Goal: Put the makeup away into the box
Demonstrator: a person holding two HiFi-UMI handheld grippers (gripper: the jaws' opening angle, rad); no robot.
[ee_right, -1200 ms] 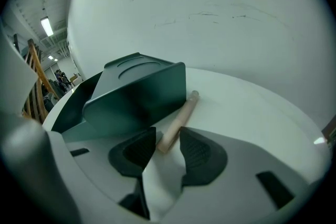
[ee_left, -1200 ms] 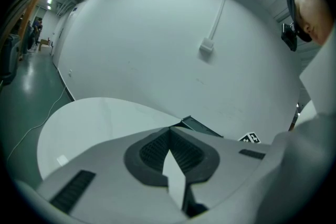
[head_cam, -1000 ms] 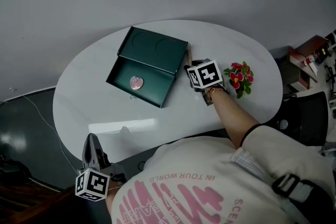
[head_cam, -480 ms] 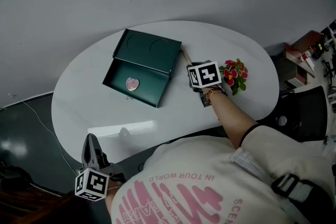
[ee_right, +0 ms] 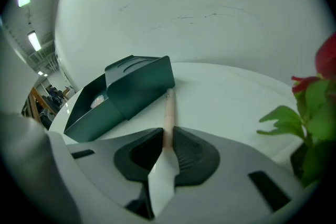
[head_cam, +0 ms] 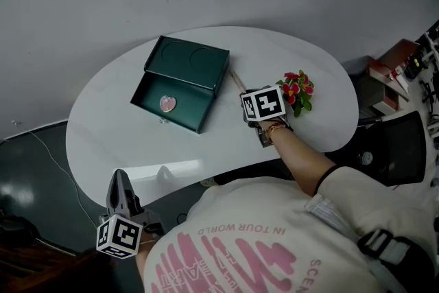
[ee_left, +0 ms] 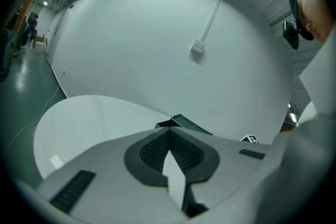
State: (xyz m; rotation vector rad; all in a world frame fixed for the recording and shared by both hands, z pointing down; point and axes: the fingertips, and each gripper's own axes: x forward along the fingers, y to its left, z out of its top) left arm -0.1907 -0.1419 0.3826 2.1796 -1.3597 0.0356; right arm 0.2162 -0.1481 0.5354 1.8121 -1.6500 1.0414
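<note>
Pink stick clamped by R tongs, just closing; rear end hidden btwn them. L tongs seen together, empty. Flowers cut off at edge.

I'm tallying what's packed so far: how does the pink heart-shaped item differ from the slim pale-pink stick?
The pink heart-shaped item is small and rounded; the slim pale-pink stick is long and thin. The heart lies inside the open dark-green box; the stick is outside it, clamped by the right gripper, whose jaws have just been closing on it. Both are pinkish.
</note>
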